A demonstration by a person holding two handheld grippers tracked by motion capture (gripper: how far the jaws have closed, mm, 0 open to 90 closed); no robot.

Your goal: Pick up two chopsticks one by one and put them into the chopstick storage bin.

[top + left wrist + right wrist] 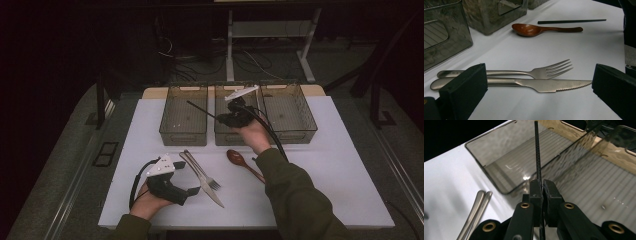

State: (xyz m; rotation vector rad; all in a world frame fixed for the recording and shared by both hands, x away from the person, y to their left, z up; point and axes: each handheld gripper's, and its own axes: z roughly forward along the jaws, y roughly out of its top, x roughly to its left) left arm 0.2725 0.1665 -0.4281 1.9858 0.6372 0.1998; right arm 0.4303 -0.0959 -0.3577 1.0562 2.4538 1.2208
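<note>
Beyond wooden spoon [534, 29], left view reveals a second chopstick [571, 21].

Right claw [220, 118] clamped tight, arm stretched forward; left claw [192, 176] gapes wide, resting low.

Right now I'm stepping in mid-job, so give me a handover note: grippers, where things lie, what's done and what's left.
Right gripper: shut on a black chopstick, held above the middle bin.
Left gripper: open, low over the table beside the fork and knife.
Wooden spoon and a second chopstick lie on the table.
Done: nothing visibly in the bins yet.
Left: probably drop this chopstick, then sort the rest.
</note>
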